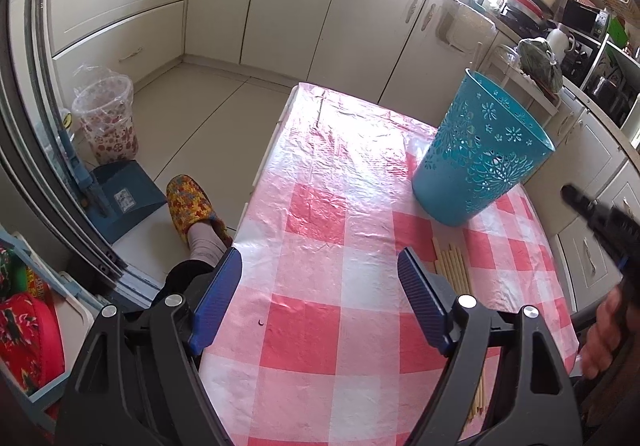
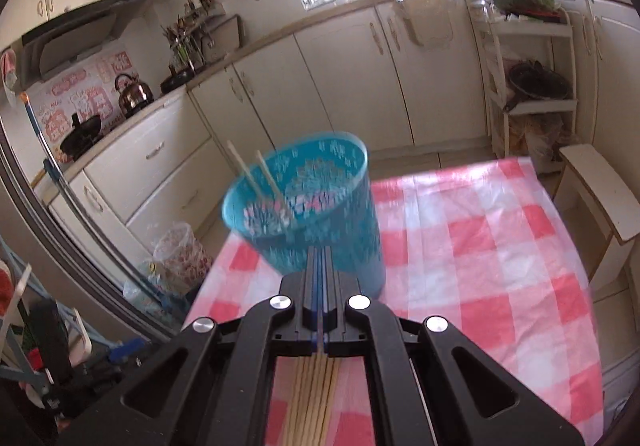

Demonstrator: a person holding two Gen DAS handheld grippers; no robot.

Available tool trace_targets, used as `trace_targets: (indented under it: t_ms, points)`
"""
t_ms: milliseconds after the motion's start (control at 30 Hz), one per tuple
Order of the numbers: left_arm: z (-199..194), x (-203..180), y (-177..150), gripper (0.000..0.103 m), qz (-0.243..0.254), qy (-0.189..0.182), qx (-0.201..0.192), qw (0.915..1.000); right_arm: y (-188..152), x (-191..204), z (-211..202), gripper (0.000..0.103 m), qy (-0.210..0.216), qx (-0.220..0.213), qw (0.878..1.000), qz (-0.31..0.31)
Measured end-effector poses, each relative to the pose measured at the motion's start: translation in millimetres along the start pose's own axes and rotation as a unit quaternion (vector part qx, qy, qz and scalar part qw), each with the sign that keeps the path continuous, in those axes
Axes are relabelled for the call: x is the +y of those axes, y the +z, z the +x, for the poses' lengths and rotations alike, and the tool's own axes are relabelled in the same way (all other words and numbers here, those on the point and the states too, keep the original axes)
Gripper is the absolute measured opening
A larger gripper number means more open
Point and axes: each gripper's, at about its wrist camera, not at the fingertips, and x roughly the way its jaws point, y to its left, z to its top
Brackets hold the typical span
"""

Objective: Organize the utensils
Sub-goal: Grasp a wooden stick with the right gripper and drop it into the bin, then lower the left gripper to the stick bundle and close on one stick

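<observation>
Chopsticks [image 2: 314, 398] lie in a flat bundle on the checked table [image 2: 480, 246], and in the right wrist view they sit directly under the right gripper [image 2: 319, 266], showing through its frame. Their long axis runs the same way the gripper points, straight toward the blue basket [image 2: 312, 214] ahead. That line-up is the whole story: the right gripper is above the pile, its jaws pressed together with nothing visible between them, so by my reading it would have to open before it could pick anything up.

Two chopsticks [image 2: 256, 178] already stand in the basket, leaning against the rim on the left side as this camera sees it. The picture is smeared around the basket, so finer detail is lost.

Over on the left wrist view, the left gripper [image 1: 320, 298] hangs above bare tablecloth, jaws spread wide and empty. The bundle pokes out just behind its right finger [image 1: 424, 302], off to that side and not between the jaws. The basket stands further up the table, tilted in this fisheye.

My call: the right hand [image 1: 604, 338] is the nearer one, with the pile directly below it and the basket dead ahead along the sticks' own axis.
</observation>
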Motion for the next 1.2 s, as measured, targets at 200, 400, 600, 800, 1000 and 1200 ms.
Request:
trace_targets:
  t_ms: [200,400,600,800,1000,1200]
  points:
    - [4,-19,-16,0.078,0.025,-0.006,0.024,0.9994,-60,0,44,0.002,-0.005,0.112,0.994,-0.019]
    - [7,-30,-27,0.078,0.039,-0.009,0.042,0.9983,-67,6,56,0.014,-0.014,0.116,0.993,-0.032]
    - [10,-38,-33,0.079,0.049,-0.01,0.05,0.9975,-65,12,51,0.045,-0.03,0.094,0.994,-0.054]
    - [15,-46,-37,0.079,0.059,-0.01,0.06,0.9964,-67,9,60,0.032,-0.05,0.104,0.991,-0.068]
    - [23,-55,-39,0.08,0.065,-0.008,0.073,0.9951,-68,13,64,0.017,-0.081,0.105,0.985,-0.112]
    - [41,-82,-38,0.08,0.083,-0.007,0.086,0.9927,-62,-9,61,0.016,-0.014,0.117,0.992,-0.046]
